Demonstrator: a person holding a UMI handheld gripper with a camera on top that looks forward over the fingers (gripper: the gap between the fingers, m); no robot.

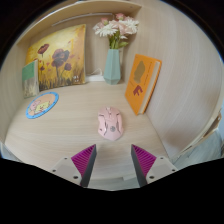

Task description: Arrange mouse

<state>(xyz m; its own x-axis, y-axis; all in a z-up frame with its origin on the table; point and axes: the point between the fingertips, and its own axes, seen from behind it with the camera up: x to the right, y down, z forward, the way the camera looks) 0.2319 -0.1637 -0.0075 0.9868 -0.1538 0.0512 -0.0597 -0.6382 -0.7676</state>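
Here we are looking down along the claw (113, 162), and its two fingers stand well apart, spread wide with nothing between them. You can see the magenta pads (84, 158) on the inner faces, one on each finger, both bare and pressing on nothing.

Just ahead of the fingers, and centred on the gap between them, sits the mouse (110, 124). It is pale pink, resting flat on the light wooden surface (70, 125), with clear space between it and both fingertips. No contact there at all.

Beyond the mouse, toward the back of the surface, stands a light blue vase (112, 65) holding white and pink flowers (116, 29). It is upright, close to the back wall.

To the right of the vase, an orange book (141, 82) stands propped up and leaning against the side wall, its cover facing the mouse. It is near the mouse but not touching it.

Over on the left, a framed picture (58, 54) of flowers on a yellow ground leans against the back wall. Beside it, further left, there are a few upright books (30, 78), though their details are too small to make out. In front of those lies a round blue coaster (42, 104), flat on the surface, well apart from the mouse.
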